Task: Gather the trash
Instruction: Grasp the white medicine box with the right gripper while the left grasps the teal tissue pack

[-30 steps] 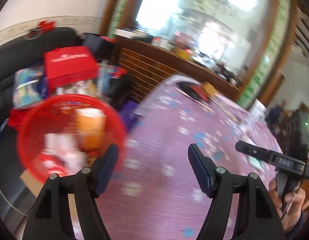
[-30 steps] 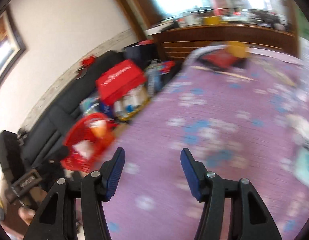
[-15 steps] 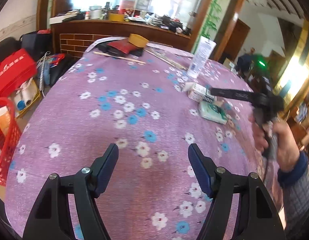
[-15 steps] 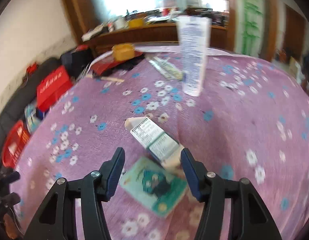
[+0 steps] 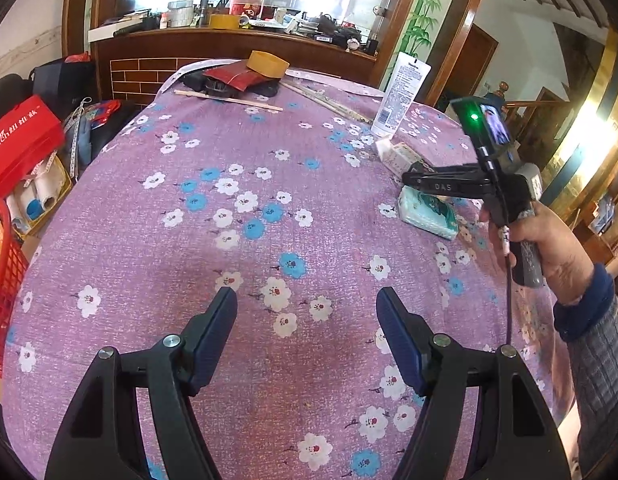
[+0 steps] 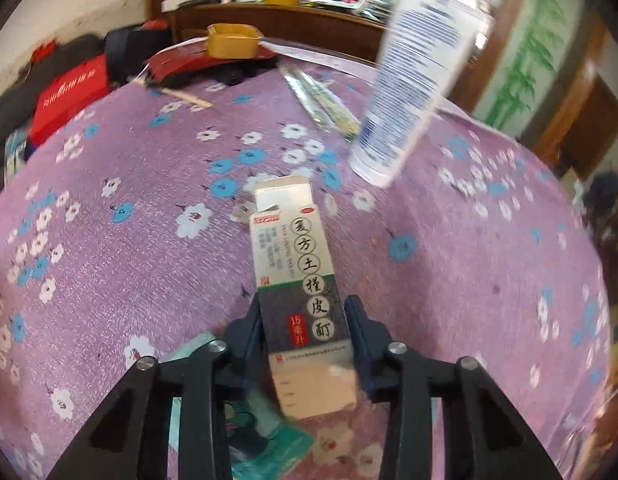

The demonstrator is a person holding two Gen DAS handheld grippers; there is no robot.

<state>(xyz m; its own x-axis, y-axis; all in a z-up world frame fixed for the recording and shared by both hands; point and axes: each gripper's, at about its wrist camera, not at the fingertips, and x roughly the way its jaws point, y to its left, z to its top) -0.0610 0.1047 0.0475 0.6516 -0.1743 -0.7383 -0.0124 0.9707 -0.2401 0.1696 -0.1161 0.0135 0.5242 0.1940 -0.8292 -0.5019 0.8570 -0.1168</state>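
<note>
Right gripper (image 6: 305,320): jaws have just been closing and now clamp the carton (image 6: 299,292) by its long sides, blue pads pressed against its dark lower half. Half a second ago they stood apart, with the carton lying askew ahead of them.
Carton: small medicine box, white top with black characters, upper flap open. It points straight away from the right wrist camera, lined up between the fingers, at the right part of the table. In the left wrist view it shows just beyond the right gripper's tip (image 5: 405,156).
Tissue pack (image 6: 265,436): green packet flat on the cloth, partly under the right gripper and the carton's near end; it lay in clear sight in front of the jaws half a second ago.
Tube (image 6: 409,76): white tube standing upright on its cap just beyond the carton, nearer and larger than before, blurred.
Left gripper (image 5: 307,332): jaws apart, nothing between them, above bare cloth (image 5: 229,240). Its gap is the same as a second ago.
Left view change: a second ago it faced the basket beside the table; now the basket (image 5: 5,280) is only a red sliver at the left edge.
Hand (image 5: 549,244): holds the right gripper's handle, blue cuff at the wrist; it sits closer to the carton than half a second ago.
Far end: a yellow tray (image 6: 233,42) on a dark red bag, apart from the carton.
</note>
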